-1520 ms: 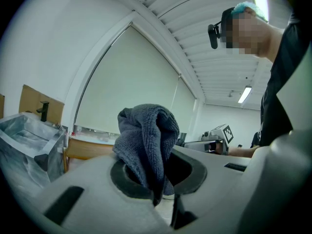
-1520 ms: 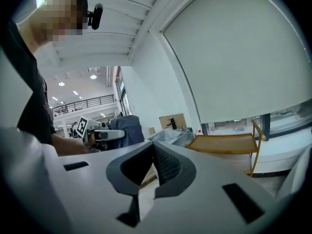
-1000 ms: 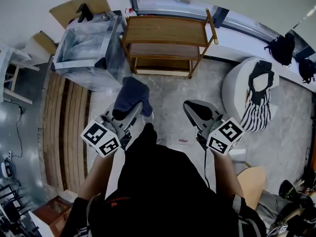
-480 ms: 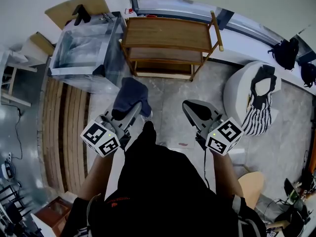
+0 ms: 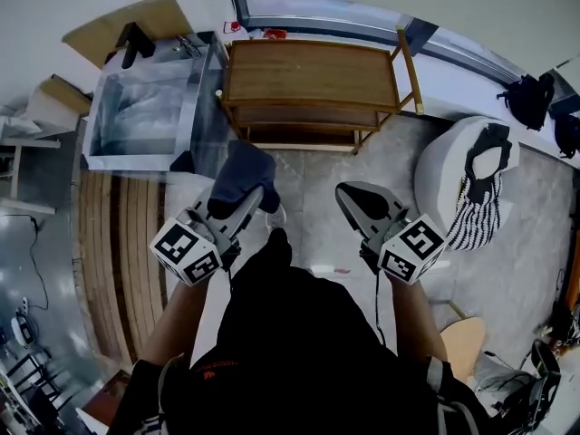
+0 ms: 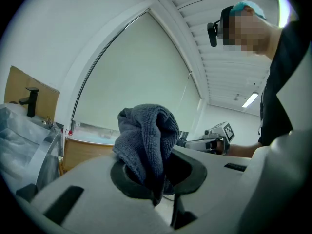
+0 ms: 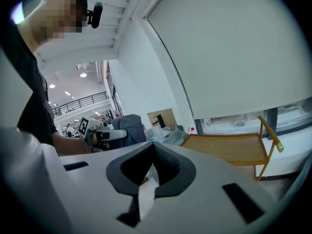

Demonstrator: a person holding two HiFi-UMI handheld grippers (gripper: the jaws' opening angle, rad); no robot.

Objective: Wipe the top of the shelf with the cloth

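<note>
Head view: the left gripper [image 5: 246,205] sits left of centre, jaws clenched on a dark blue-grey cloth [image 5: 241,172] that bunches up past the jaw tips. The cloth is held in the air over the floor, short of the wooden shelf [image 5: 313,69] at upper centre and not touching it. The right gripper [image 5: 352,198] sits right of centre, pointing toward the shelf, well apart from the left one. A clear plastic bin [image 5: 145,116] stands just left of the shelf. A white round stool [image 5: 439,166] with a striped garment draped on it stands at right.

Left gripper view: the jaws are clamped on the cloth [image 6: 146,138], which rises in a crumpled wad at frame centre. The shelf's wooden edge [image 6: 85,152] shows at lower left.

Right gripper view: the jaws are pressed together with nothing between them. The shelf top [image 7: 226,147] lies at right of centre, bare. The cloth [image 7: 130,128] in the left gripper shows at left.
</note>
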